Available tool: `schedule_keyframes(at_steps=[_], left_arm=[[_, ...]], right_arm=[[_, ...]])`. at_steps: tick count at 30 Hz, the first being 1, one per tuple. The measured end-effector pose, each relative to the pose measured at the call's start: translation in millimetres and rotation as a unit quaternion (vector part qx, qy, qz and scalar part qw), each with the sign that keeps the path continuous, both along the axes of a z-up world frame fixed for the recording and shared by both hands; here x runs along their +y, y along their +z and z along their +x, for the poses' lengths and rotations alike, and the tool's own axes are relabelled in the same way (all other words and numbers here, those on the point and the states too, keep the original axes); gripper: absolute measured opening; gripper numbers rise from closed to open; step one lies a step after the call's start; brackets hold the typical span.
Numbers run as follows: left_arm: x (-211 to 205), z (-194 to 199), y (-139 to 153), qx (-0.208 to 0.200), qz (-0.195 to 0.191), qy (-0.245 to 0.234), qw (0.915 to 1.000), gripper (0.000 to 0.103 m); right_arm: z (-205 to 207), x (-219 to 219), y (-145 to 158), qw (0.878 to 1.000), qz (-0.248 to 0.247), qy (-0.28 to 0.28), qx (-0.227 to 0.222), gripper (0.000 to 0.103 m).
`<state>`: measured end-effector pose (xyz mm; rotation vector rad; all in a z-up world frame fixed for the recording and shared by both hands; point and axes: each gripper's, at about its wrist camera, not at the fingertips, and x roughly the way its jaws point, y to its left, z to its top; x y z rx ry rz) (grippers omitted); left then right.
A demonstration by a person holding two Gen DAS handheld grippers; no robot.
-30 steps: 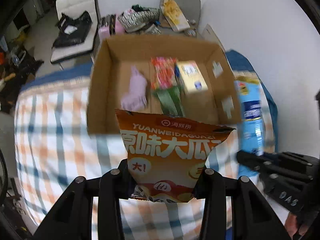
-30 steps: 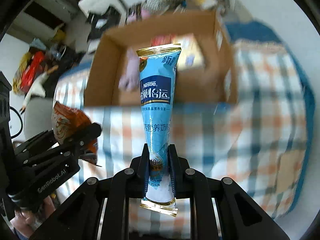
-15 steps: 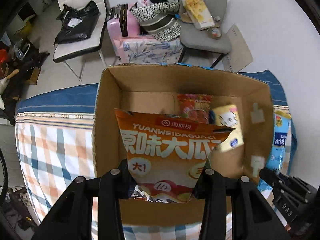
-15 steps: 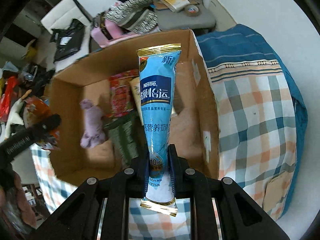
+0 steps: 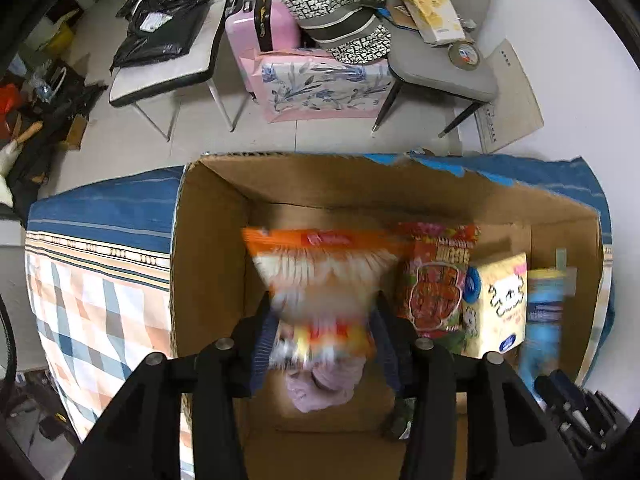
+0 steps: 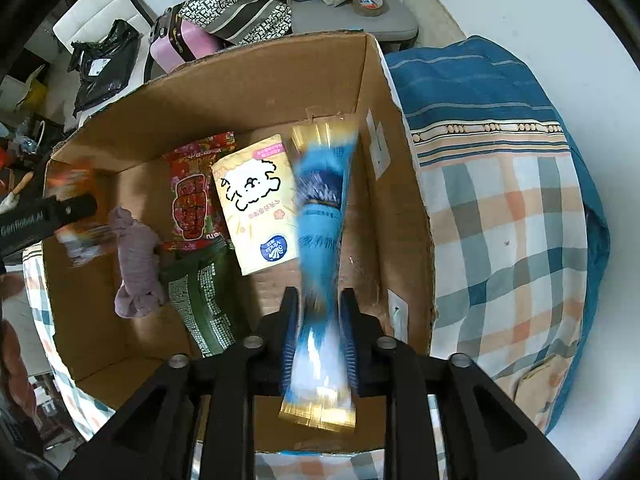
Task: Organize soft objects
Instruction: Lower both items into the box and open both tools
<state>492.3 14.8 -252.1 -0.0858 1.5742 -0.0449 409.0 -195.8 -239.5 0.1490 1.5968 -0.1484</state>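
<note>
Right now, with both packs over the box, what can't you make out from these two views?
- Orange snack bag, left wrist view: motion-blurred, print unreadable.
- Blue pouch, right wrist view: blurred, so whether the fingers are gripping it is unclear.
- Purple cloth, left wrist view: mostly hidden behind the orange bag.
- Cardboard box near wall: hidden by the gripper frame.

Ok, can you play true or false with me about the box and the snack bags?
1. The cardboard box sits on a checked cloth. True.
2. The left gripper has an orange bag between its fingers. True.
3. The blue packet lies outside the box. False: it is over the box, between the right gripper fingers.
4. The box is empty. False: a yellow tissue pack and a purple cloth lie inside.
</note>
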Motion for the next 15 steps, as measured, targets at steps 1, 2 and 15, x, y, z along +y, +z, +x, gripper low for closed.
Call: schedule_keyframes(at_steps=[1,2,15], left_arm=[[2,2,-1,0.001,-0.002,0.005,1.0000,0.048],[3,4,-1,0.001,-0.005,0.008,1.0000,0.050],[4,-27,28,-0.047,0.007,-0.004,0.9988,0.087]], right_arm=[[0,-1,1,1.000,0.002,-0.003,-0.001,0.043],[0,-2,1,1.000,0.005,-0.006,-0.003,0.050],[-11,8,10,1.000,0.013,0.009,-0.008,0.068]])
